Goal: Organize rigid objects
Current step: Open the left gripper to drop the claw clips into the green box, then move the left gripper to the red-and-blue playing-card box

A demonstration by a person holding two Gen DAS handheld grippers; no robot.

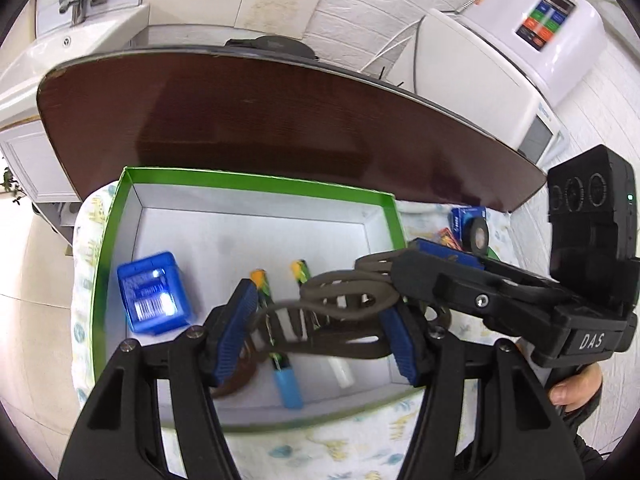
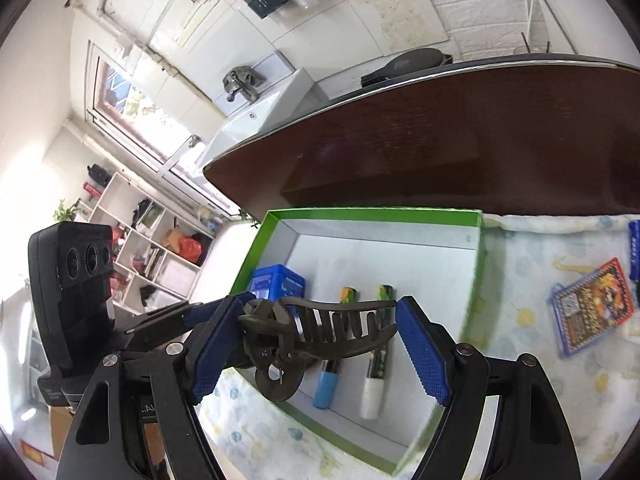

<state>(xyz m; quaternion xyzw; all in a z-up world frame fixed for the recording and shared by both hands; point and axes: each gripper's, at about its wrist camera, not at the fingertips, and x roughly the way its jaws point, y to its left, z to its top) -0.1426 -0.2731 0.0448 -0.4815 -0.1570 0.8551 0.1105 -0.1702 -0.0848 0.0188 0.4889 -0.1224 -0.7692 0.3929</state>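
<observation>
A dark brown hair claw clip [image 1: 344,312] [image 2: 320,332] hangs above the green-rimmed white box [image 1: 260,178] [image 2: 376,213]. Both grippers close on it. My left gripper [image 1: 320,328] holds it between its blue pads. My right gripper [image 2: 320,348] grips it lengthwise, and its fingers [image 1: 436,264] reach in from the right in the left wrist view. In the box lie a blue plastic case [image 1: 152,292] [image 2: 278,280], a marker with a blue cap [image 1: 286,388] [image 2: 326,384] and a marker with a white cap [image 1: 342,372] [image 2: 372,392].
The box rests on a patterned cloth [image 2: 532,292] over a dark wooden table [image 1: 260,120] [image 2: 460,140]. A colourful card pack [image 2: 588,308], a black tape roll [image 1: 478,236] and a blue box [image 1: 464,216] lie to the right. A sink [image 1: 72,44] and a white appliance [image 1: 520,52] stand behind.
</observation>
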